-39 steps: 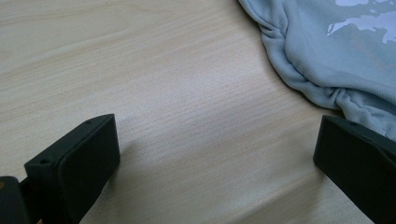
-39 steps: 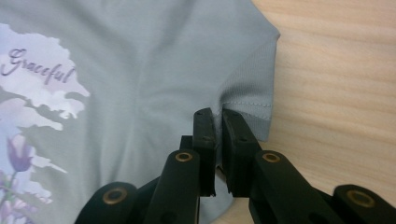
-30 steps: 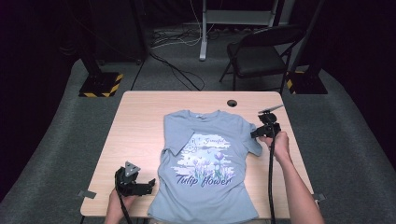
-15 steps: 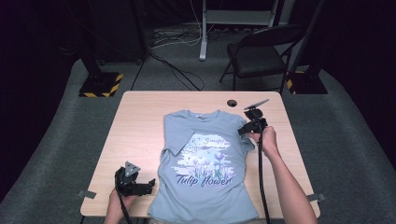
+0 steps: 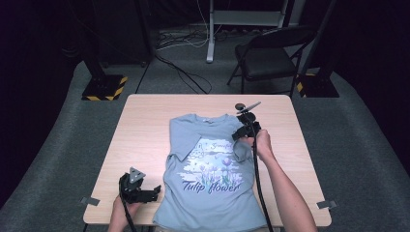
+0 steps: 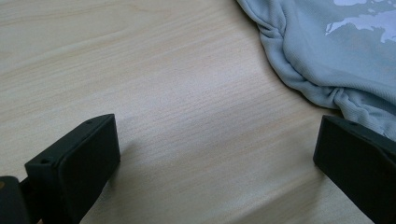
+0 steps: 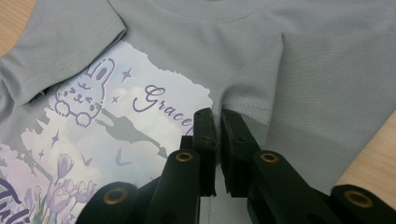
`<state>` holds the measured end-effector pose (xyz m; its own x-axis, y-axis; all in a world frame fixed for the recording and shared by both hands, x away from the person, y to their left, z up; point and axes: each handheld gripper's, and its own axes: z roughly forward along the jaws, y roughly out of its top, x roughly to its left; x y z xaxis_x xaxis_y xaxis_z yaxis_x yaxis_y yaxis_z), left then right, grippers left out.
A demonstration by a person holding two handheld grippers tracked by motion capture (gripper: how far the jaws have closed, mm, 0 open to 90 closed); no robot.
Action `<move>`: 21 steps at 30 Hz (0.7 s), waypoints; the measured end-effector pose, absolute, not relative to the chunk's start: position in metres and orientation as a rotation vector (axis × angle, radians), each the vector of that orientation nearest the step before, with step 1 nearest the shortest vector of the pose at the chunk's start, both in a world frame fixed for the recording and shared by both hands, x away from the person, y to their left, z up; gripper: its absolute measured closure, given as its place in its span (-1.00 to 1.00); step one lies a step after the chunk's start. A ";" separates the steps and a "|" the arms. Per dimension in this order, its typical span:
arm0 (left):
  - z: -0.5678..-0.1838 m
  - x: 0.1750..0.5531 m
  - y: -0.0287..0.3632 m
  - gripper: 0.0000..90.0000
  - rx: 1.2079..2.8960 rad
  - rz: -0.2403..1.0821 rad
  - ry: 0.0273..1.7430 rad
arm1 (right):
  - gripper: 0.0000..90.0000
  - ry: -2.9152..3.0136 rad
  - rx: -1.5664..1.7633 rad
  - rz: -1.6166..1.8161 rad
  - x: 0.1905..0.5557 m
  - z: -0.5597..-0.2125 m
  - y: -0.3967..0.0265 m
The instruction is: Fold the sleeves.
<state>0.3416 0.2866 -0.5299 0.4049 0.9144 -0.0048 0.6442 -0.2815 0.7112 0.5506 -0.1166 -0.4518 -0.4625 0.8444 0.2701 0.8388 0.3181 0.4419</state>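
Two forearms low, right hand-held gripper (image 5: 240, 136) apparently pinching shirt sleeve (image 5: 240, 149)

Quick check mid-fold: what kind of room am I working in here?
Probably a dark-curtained recording studio: a lone wooden table on grey carpet, stand bases with hazard stripes, a folding chair and loose floor cables.

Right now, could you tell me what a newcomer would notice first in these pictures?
The blue-grey T-shirt printed "Tulip flower" lies at the middle of the wooden table. The right claw is shut on its sleeve, folded over the print. The left claw rests open beside the hem.
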 end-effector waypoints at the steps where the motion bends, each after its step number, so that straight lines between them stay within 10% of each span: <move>1: -0.530 0.342 0.287 -1.00 2.027 0.546 1.323 | 0.90 2.543 1.619 0.842 0.551 -0.452 -0.116; 21: -0.530 0.341 0.286 -1.00 2.029 0.546 1.319 | 0.43 2.561 1.609 0.860 0.546 -0.452 -0.122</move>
